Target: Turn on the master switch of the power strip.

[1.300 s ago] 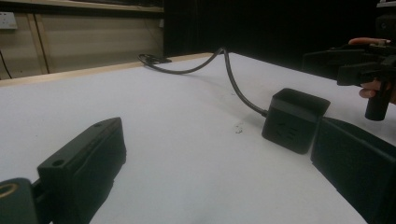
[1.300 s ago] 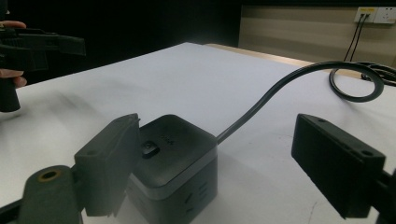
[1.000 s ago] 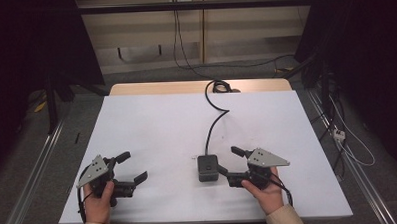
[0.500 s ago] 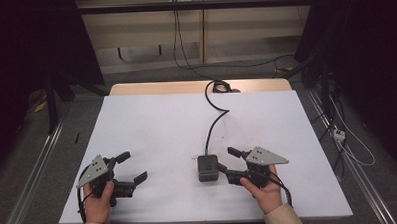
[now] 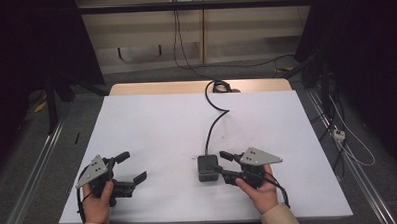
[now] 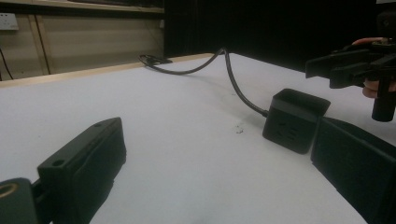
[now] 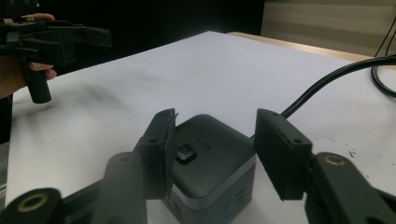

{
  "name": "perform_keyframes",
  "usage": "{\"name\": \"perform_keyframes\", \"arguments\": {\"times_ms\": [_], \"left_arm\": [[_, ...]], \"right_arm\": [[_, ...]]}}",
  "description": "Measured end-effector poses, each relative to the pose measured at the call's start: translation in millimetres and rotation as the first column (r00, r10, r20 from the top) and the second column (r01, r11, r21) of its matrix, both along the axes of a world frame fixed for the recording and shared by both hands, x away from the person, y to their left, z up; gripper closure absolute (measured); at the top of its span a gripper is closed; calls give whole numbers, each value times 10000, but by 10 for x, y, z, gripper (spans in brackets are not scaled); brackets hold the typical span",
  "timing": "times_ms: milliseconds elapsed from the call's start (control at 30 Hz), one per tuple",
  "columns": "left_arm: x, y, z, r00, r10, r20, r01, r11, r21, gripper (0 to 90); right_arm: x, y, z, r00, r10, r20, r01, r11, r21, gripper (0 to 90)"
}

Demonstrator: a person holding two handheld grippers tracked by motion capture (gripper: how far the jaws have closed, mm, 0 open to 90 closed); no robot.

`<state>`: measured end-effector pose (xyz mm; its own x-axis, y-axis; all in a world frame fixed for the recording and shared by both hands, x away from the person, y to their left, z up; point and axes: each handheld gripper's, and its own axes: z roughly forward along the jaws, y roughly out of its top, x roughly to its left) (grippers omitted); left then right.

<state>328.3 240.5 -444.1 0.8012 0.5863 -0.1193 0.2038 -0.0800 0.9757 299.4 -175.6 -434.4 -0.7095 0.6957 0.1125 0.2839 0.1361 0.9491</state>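
A black power cube (image 5: 207,167) lies on the white table (image 5: 157,123), with its black cable (image 5: 214,122) running to the far edge. My right gripper (image 5: 219,162) is open at the cube's right side. In the right gripper view its jaws straddle the cube (image 7: 212,144); the left finger (image 7: 159,149) is close against one side, and the right finger (image 7: 280,154) stands a little off the other. My left gripper (image 5: 132,167) is open at the front left, holding nothing. The left gripper view shows the cube (image 6: 295,120) ahead to the right, beyond the open gripper (image 6: 219,177).
The cable's coil (image 5: 219,86) rests on the wooden strip at the table's far edge. More cables (image 5: 342,137) lie on the floor at the right. Dark curtains flank the table, and a metal rail (image 5: 33,168) runs along the floor on the left.
My right gripper has slid a little to the left, bringing its open jaws around the cube. The left gripper and the cube have stayed still.
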Motion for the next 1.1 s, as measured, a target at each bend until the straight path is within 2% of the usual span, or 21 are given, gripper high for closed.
{"name": "perform_keyframes", "arguments": {"times_ms": [367, 1100], "left_arm": [[-3, -1, -1, 10000, 8, -39, -7, 10000, 18, 29], [-3, -5, -3, 10000, 10, -52, -10, 10000, 1, 29]], "right_arm": [[2, 23, -6, 9997, 231, 52, -230, 9996, -181, 669], [-4, 44, -2, 9982, 573, -192, -576, 9983, -130, 799]]}}
